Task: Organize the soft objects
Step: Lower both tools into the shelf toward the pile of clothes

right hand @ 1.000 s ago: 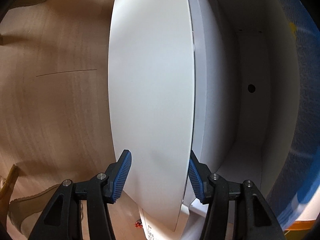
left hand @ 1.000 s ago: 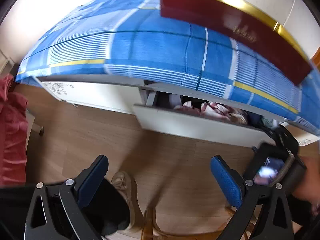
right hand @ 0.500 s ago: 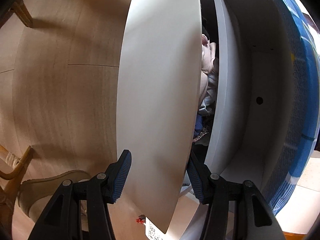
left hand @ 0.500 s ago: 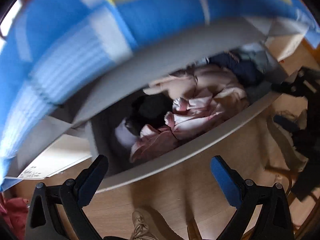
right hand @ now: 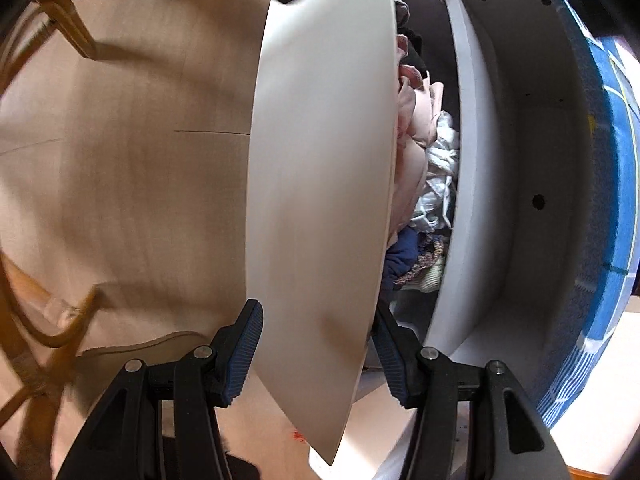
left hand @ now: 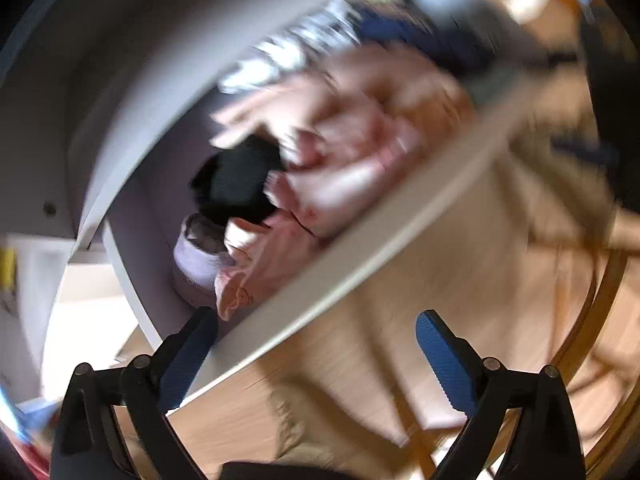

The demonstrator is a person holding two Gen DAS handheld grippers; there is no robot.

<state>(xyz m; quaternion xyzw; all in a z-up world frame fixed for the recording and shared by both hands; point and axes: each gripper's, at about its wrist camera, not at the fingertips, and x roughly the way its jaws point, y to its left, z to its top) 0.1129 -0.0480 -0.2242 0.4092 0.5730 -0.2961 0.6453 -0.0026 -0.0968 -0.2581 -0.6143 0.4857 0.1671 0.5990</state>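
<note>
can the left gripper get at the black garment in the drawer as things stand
Probably yes: the left gripper hangs open above the pulled-out drawer, and the black garment lies uncovered on top beside the pink clothes.

Both wrist views look steeply down from close above, sharing the open drawer (left hand: 344,264) (right hand: 320,184) and its clothes (left hand: 340,168) (right hand: 420,132).

You see a smooth matt white drawer front (right hand: 320,184), soft pink cloth (left hand: 344,176) inside, pale wood-grain floor (right hand: 120,168), ribbed blue pads (right hand: 244,352) w/ black plastic arms.
</note>
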